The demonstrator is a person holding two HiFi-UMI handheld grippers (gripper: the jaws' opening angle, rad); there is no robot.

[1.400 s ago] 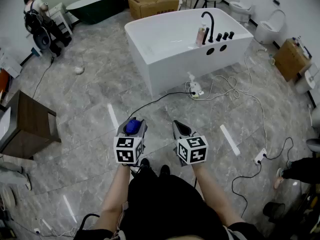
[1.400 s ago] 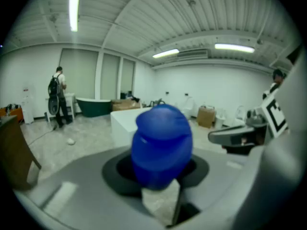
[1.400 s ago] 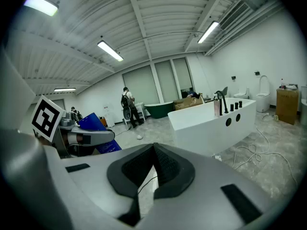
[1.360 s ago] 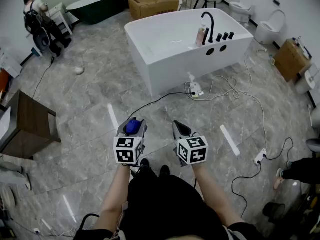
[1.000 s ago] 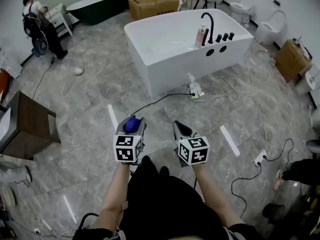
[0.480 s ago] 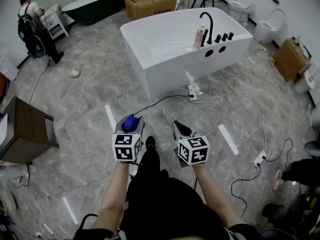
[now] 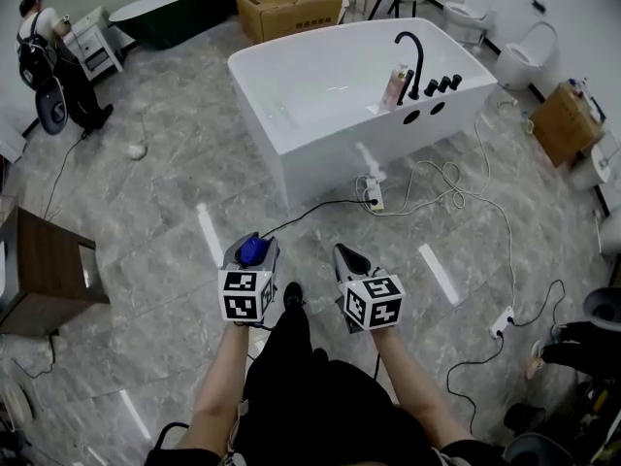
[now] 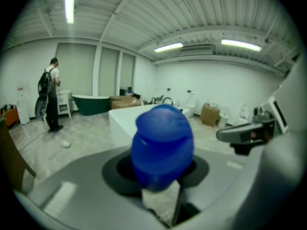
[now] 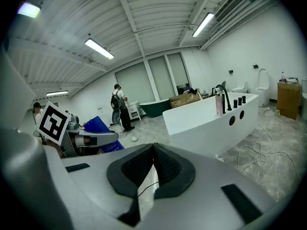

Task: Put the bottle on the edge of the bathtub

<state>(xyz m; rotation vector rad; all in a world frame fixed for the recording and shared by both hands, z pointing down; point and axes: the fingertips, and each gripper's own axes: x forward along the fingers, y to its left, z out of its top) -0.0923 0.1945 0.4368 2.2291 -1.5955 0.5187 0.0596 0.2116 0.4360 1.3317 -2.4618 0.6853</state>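
Note:
A blue bottle (image 7: 252, 250) with a rounded cap stands between the jaws of my left gripper (image 7: 251, 245), which is shut on it. In the left gripper view the blue bottle (image 8: 162, 145) fills the middle, above the jaw pads. My right gripper (image 7: 346, 257) hangs beside it, shut, with nothing between its pads (image 9: 163, 166). The white bathtub (image 7: 330, 158) stands across the floor ahead of both grippers, and its flat rim (image 7: 254, 105) is bare on the near left side. A pink bottle (image 7: 396, 85) stands on the rim next to the black faucet (image 7: 412, 51).
Cables and a power strip (image 7: 374, 194) lie on the marble floor before the tub. A wooden cabinet (image 7: 44, 275) stands at the left, cardboard boxes (image 7: 291, 3) and a dark green tub (image 7: 165, 22) behind. A person (image 7: 44, 61) stands far left. Toilets (image 7: 519, 61) line the right.
The view has moved forward and a little left, so the bathtub sits nearer. Both grippers keep their pose, the left one still holding the blue bottle. The far person has shifted left.

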